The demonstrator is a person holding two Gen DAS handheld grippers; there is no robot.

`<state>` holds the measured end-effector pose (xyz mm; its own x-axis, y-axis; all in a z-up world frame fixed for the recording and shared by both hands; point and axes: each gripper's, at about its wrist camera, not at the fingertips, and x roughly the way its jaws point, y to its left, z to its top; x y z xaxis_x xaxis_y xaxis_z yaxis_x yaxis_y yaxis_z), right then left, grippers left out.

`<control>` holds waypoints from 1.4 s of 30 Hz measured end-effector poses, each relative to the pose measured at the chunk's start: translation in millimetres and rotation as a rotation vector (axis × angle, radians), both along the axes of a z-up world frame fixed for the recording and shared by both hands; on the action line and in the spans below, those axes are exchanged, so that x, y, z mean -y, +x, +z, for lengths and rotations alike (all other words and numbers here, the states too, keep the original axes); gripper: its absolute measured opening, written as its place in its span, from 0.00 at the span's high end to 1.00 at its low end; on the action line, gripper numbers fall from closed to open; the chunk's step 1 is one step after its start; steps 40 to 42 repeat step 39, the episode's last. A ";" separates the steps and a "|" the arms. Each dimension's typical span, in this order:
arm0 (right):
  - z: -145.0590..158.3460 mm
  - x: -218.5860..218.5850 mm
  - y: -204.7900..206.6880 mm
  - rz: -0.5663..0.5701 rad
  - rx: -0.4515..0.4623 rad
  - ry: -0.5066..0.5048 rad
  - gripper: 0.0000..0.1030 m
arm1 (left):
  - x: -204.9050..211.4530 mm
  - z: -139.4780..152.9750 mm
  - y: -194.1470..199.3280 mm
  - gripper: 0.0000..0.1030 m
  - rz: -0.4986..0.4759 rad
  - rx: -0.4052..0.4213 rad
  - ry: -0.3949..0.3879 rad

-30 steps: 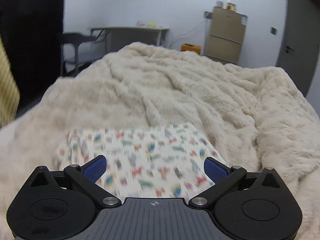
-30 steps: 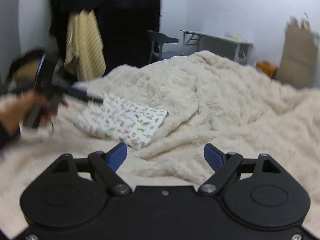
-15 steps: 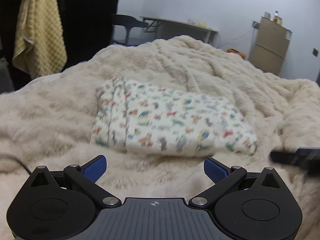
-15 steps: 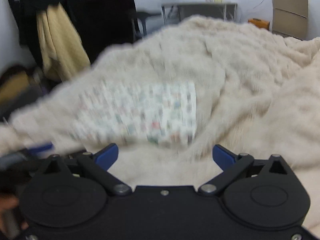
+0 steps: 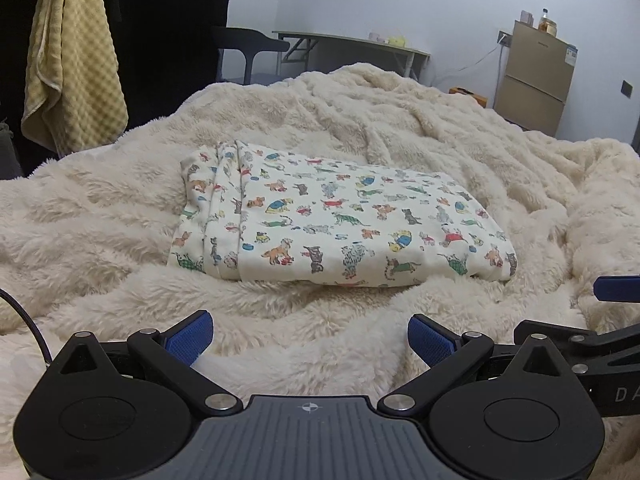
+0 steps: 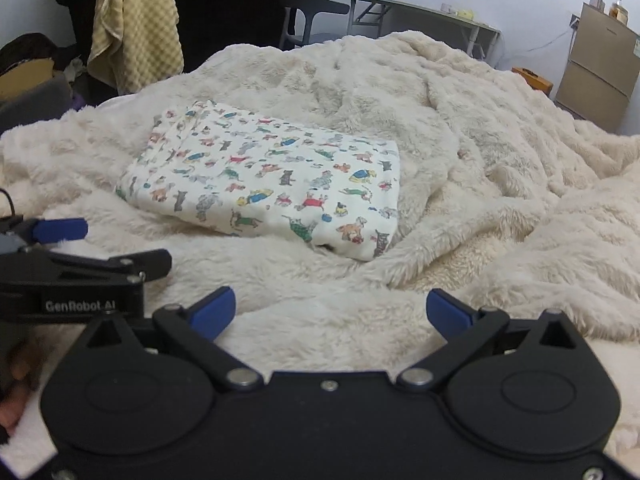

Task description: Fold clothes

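Folded garment (image 5: pixel 344 224): white cloth printed with small coloured animals, folded into a flat rectangle, layered edges showing at its left end. It lies on the cream fluffy blanket (image 5: pixel 400 120) that covers the bed, toward the bed's near left part, with rumpled pile on all sides. Nothing touches it.

Left gripper (image 5: pixel 308 338): black body, blue pads, jaws spread wide with only blanket between them. It hangs just short of the garment's near edge, angled downward, holding nothing.

Right gripper (image 6: pixel 330 314): same make, jaws opening to their widest, nothing between them but blanket. It sits near the garment's near right corner, apart from the cloth. One blue fingertip (image 5: pixel 616 288) shows at the right border of the left wrist view.

A hand (image 6: pixel 16 376) shows dimly at the lower left of the right wrist view, below the left gripper's body.

Beyond the bed: a yellow waffle-textured towel (image 5: pixel 72 68) hanging at the left, a dark chair (image 5: pixel 248 46), a folding table (image 5: pixel 352 42) against the wall, a small beige fridge (image 5: pixel 536 76) at the right.
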<state>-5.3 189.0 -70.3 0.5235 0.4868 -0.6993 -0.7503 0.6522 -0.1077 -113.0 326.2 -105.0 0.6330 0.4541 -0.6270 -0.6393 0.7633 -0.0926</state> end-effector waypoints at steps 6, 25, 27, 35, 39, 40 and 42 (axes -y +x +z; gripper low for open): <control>0.9 1.3 -0.3 0.000 -0.003 0.001 0.00 | 1.0 0.3 1.0 0.00 -0.005 -0.005 0.012; -0.6 2.0 0.6 -0.001 -0.013 0.001 0.00 | 2.4 -1.1 1.7 0.00 -0.013 -0.007 0.017; -0.5 2.1 0.5 -0.001 -0.013 0.000 0.00 | 3.0 -1.2 1.9 0.00 -0.015 -0.007 0.017; -0.7 2.6 0.8 -0.001 -0.017 0.001 0.00 | 3.7 -0.8 2.1 0.00 -0.020 -0.007 0.018; -0.6 2.4 0.8 -0.002 -0.017 0.001 0.00 | 4.4 -0.3 1.9 0.00 -0.023 -0.005 0.024; -0.6 2.4 0.8 -0.002 -0.017 0.001 0.00 | 4.4 -0.3 1.9 0.00 -0.023 -0.005 0.024; -0.6 2.4 0.8 -0.002 -0.017 0.001 0.00 | 4.4 -0.3 1.9 0.00 -0.023 -0.005 0.024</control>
